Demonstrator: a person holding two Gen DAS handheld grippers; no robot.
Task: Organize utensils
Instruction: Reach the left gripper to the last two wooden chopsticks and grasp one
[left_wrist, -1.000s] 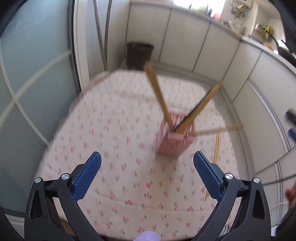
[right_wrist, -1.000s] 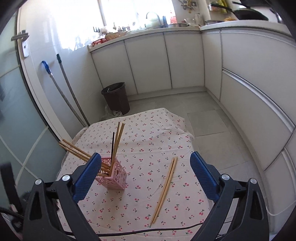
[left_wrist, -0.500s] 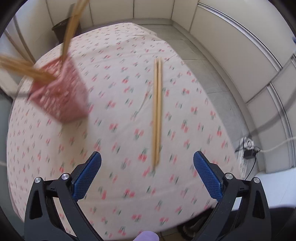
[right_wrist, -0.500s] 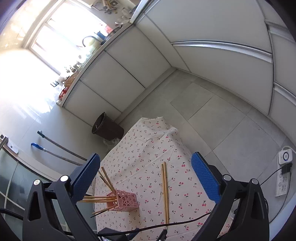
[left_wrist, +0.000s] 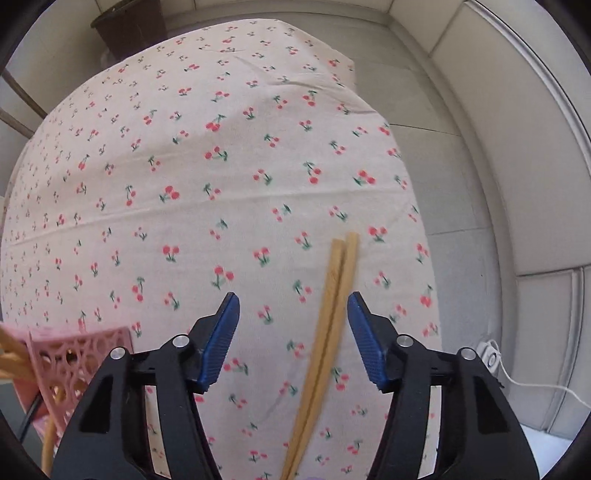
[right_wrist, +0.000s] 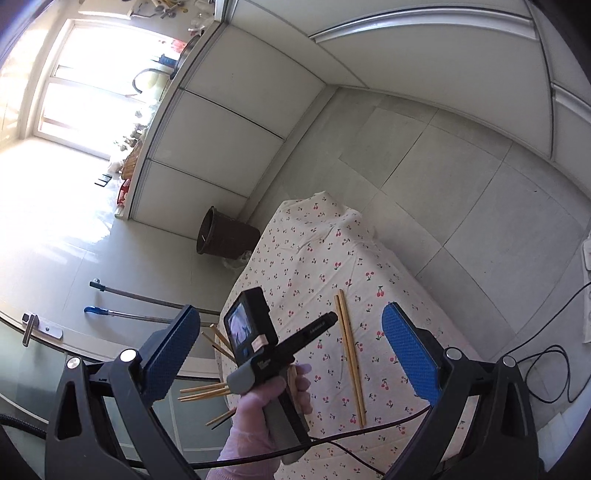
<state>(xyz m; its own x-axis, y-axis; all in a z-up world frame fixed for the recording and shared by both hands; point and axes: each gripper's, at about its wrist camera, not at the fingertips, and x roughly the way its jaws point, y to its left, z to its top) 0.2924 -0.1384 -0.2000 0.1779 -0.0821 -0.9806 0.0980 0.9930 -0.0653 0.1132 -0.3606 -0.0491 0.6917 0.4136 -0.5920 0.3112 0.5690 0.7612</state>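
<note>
Left claw (left_wrist: 291, 332) stands open low over the bench (left_wrist: 184, 184), its pads astride the chopsticks (left_wrist: 325, 332), which lie paired near the pink holder (left_wrist: 74, 354). Right claw (right_wrist: 291, 347) is open, held high. Judged light, stiff and smooth, the sticks may scissor; grip both mid-length.

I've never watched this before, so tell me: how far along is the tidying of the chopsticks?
Mostly done, it seems. Several chopsticks already stick out of the pink holder. In hand: the left gripper, jaws open, is lined up around the last pair of chopsticks lying on the cherry tablecloth, not yet gripped. The right gripper is open, holding nothing. Left: grasp that pair and drop it into the holder.
</note>
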